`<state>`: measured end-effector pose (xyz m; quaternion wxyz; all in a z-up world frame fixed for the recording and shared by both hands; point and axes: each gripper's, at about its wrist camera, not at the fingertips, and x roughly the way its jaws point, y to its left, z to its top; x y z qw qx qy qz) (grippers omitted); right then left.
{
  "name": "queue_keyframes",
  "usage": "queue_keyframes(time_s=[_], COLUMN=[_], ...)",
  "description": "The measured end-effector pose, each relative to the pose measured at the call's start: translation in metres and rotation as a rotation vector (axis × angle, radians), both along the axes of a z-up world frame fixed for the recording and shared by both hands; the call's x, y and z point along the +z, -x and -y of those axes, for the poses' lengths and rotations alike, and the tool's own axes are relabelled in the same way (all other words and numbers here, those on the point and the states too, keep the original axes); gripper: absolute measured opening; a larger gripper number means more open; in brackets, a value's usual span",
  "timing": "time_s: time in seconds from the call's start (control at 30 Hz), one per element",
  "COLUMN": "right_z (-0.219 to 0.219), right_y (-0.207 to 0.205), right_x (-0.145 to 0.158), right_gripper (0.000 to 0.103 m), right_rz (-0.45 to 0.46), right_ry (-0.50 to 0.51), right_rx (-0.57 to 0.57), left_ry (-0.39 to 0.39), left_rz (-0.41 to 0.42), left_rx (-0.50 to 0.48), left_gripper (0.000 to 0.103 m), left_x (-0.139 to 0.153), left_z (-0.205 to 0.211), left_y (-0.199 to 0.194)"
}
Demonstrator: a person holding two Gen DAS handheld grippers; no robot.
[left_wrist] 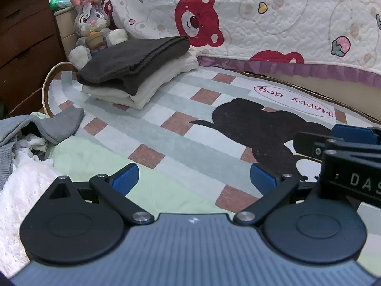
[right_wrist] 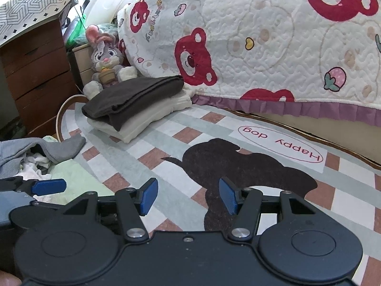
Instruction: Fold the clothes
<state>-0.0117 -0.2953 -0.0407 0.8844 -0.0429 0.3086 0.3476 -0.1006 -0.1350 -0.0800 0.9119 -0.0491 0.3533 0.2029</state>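
Note:
A folded stack (left_wrist: 133, 71) (right_wrist: 133, 104) lies on the checked rug at the back left, a dark brown garment on top of cream ones. A loose pile of unfolded clothes (left_wrist: 35, 131) (right_wrist: 31, 155), grey, white and pale green, sits at the left edge. My left gripper (left_wrist: 194, 178) hovers open above the rug with nothing between its blue pads. My right gripper (right_wrist: 188, 195) is open too, empty, over the dark dog figure on the rug. In the left wrist view the right gripper's finger (left_wrist: 352, 133) reaches in from the right.
A checked rug (left_wrist: 181, 119) (right_wrist: 166, 143) with a dog silhouette covers the floor. A bed with a bear-print quilt (left_wrist: 273, 16) (right_wrist: 273, 40) bounds the far side. A plush rabbit (left_wrist: 90, 26) (right_wrist: 107, 59) and brown wooden drawers (left_wrist: 26, 40) (right_wrist: 38, 71) stand at the left.

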Motion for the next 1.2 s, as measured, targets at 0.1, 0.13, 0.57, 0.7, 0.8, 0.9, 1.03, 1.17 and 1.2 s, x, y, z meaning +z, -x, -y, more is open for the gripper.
queue_keyframes(time_s=[0.1,0.13,0.57,0.7,0.8,0.9,1.03,1.17,1.2], right_z=[0.0,0.0,-0.001,0.001,0.001,0.0,-0.005,-0.011,-0.011], right_y=[0.001,0.001,0.001,0.001,-0.001,-0.001,0.002,0.005,0.005], right_x=[0.0,0.0,-0.001,-0.001,-0.003,-0.004,-0.004,-0.003,-0.002], right_gripper=[0.063,0.064,0.064,0.064,0.065,0.065,0.065,0.065,0.065], right_rz=[0.0,-0.001,-0.017,-0.022,-0.032,-0.039,-0.027,-0.009,-0.011], right_ry=[0.0,-0.001,-0.002,-0.002,-0.001,-0.004,0.024,0.049,0.048], right_rx=[-0.001,0.0,0.0,-0.011,-0.018,-0.016,0.007,0.021,0.023], left_ry=[-0.022,-0.028,-0.018,-0.004,0.003,0.002,0.006,0.014,0.016], left_rz=[-0.001,-0.001,-0.023,-0.034,-0.044,-0.053,-0.064,-0.069,-0.069], left_rx=[-0.001,-0.003,-0.014,-0.026,-0.028,-0.035,-0.039,-0.051,-0.055], left_gripper=[0.101,0.101,0.101,0.101,0.101,0.101,0.101,0.101,0.101], left_x=[0.001,0.001,0.001,0.0,-0.001,-0.002,-0.004,-0.006,-0.006], left_z=[0.001,0.001,0.003,0.003,0.002,0.002,0.001,0.001,0.0], left_y=[0.0,0.0,0.001,0.001,0.001,0.0,0.0,0.0,0.0])
